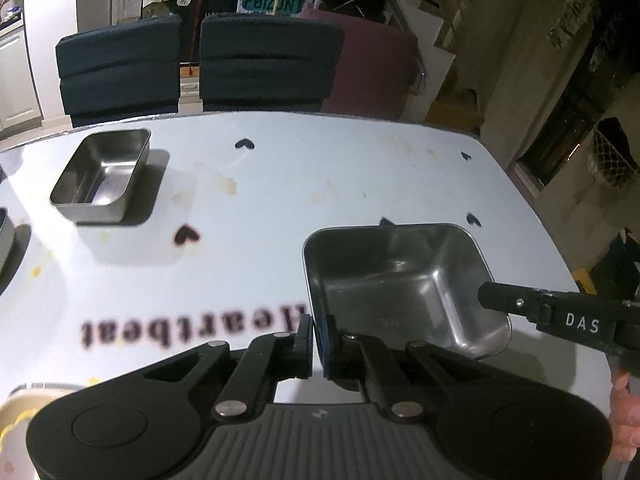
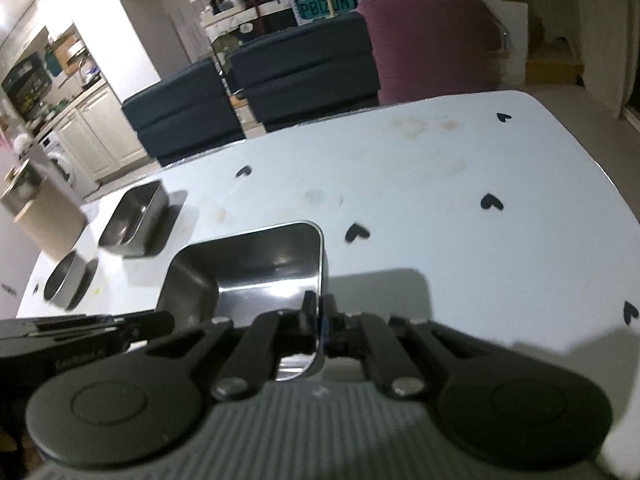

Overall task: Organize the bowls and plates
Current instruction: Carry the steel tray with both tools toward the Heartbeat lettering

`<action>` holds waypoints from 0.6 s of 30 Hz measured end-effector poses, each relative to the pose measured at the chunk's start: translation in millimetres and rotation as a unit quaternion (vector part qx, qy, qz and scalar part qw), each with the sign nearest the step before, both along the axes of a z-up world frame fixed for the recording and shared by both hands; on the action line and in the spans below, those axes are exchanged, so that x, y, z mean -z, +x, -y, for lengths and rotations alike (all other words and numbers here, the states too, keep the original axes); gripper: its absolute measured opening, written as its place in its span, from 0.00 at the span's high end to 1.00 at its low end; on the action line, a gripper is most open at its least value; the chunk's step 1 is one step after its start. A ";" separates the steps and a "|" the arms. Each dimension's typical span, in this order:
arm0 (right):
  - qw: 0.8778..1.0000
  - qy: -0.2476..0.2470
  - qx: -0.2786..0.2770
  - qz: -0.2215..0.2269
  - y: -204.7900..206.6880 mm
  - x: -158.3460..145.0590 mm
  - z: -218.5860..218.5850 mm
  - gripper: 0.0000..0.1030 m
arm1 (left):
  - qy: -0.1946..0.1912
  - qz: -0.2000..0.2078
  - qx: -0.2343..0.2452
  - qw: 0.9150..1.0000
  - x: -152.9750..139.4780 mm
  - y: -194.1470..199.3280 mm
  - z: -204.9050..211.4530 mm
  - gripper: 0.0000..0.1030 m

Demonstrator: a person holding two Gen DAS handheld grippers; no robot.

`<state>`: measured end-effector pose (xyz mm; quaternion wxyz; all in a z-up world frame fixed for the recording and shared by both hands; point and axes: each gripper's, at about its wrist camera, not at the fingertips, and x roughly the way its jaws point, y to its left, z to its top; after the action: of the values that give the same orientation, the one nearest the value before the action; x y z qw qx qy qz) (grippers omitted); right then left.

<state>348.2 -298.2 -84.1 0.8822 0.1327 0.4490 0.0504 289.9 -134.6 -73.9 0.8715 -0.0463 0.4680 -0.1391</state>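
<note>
A rectangular steel dish [image 1: 400,280] is held from both sides over the white table [image 1: 320,176]. My left gripper [image 1: 318,336] is shut on the dish's left wall, one pad inside and one outside. From the right, the right gripper [image 1: 516,302] reaches to the dish's far wall. In the right wrist view my right gripper [image 2: 320,320] is shut on the right wall of the same dish [image 2: 248,272], and the left gripper [image 2: 120,326] comes in from the left. The dish throws a shadow on the table [image 2: 440,184].
A second rectangular steel dish [image 1: 104,176] [image 2: 134,220] stands at the back left. A round steel bowl [image 2: 64,284] sits nearer, to its left. A cream-coloured dish [image 1: 16,412] shows at the near left corner. Dark blue chairs [image 1: 192,64] line the far edge.
</note>
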 end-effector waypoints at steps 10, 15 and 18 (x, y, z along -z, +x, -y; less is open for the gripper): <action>0.999 -0.028 -0.007 -0.034 -30.8 4.2 -15.8 0.96 | 0.013 -0.039 0.009 0.999 19.7 -11.9 -2.6 0.96; 0.998 -0.041 -0.018 -0.044 -28.9 9.8 -26.0 0.96 | 0.020 -0.050 -0.002 0.999 28.6 -7.5 -8.3 0.96; 0.997 -0.049 -0.021 -0.049 -24.9 13.6 -33.2 0.95 | 0.022 -0.059 -0.002 0.998 34.3 -6.7 -8.7 0.96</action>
<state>323.3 -265.0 -97.7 0.8632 0.0818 0.4965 0.0401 283.1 -125.9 -108.2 0.8435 -0.0361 0.5215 -0.1236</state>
